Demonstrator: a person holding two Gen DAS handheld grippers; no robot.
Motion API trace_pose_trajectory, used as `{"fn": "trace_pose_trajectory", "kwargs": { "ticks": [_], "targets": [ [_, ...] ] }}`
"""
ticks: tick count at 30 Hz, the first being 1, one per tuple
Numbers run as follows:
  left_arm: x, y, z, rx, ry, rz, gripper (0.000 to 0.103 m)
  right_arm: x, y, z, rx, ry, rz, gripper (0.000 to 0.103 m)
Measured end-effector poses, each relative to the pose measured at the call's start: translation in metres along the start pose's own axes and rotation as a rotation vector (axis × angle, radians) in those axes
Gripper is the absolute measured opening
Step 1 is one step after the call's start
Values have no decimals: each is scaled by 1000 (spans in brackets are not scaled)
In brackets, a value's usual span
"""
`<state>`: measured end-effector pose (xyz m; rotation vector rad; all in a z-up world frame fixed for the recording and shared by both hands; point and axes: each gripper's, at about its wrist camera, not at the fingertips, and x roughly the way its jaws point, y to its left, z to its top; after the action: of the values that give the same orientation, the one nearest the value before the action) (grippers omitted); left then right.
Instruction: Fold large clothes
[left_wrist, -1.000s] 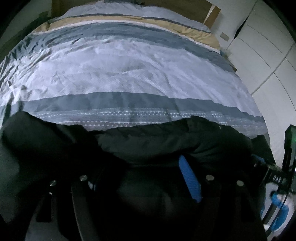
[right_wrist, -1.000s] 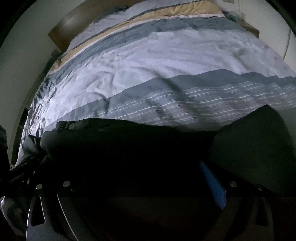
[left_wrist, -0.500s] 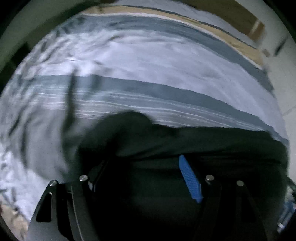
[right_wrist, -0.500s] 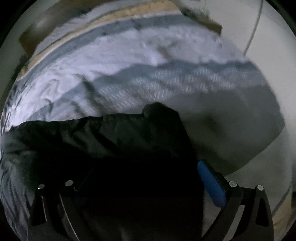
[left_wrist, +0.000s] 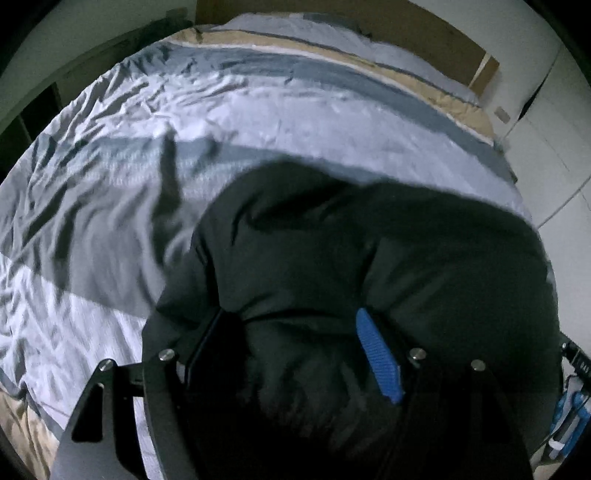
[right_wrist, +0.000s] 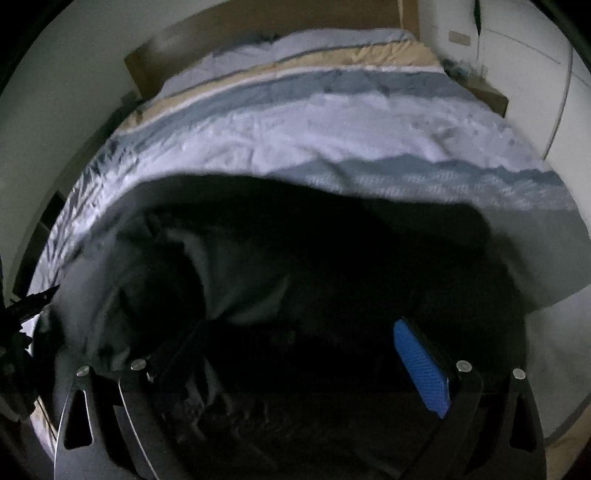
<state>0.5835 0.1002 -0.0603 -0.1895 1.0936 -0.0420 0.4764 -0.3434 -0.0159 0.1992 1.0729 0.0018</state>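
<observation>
Left wrist: black jacket (left_wrist: 369, 258) bunched between left gripper (left_wrist: 291, 354) fingers

A bed (left_wrist: 280, 110) carries a striped duvet (right_wrist: 332, 129) in pale blue, grey-blue and tan; a wooden headboard (left_wrist: 424, 40) stands at its far end; white wardrobe doors (left_wrist: 554, 147) flank the bed.
</observation>
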Motion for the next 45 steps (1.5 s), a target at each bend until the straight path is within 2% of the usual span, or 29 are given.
{"fn": "trace_pose_trajectory", "kwargs": {
  "ticks": [6, 13, 21, 27, 45],
  "targets": [
    [-4, 1, -18, 32, -43, 27, 71, 6, -11, -14, 34, 16, -44, 100],
    [-23, 5, -30, 56, -70, 48, 71, -6, -28, -21, 46, 47, -152, 100],
    [-50, -7, -48, 72, -104, 33, 71, -42, 2, -42, 1, 0, -56, 100],
    [-52, -13, -61, 85, -101, 53, 71, -40, 12, -66, -5, 26, -18, 102],
    [-60, -30, -82, 123, -75, 94, 71, -61, -33, -101, 27, 64, -81, 103]
  ]
}}
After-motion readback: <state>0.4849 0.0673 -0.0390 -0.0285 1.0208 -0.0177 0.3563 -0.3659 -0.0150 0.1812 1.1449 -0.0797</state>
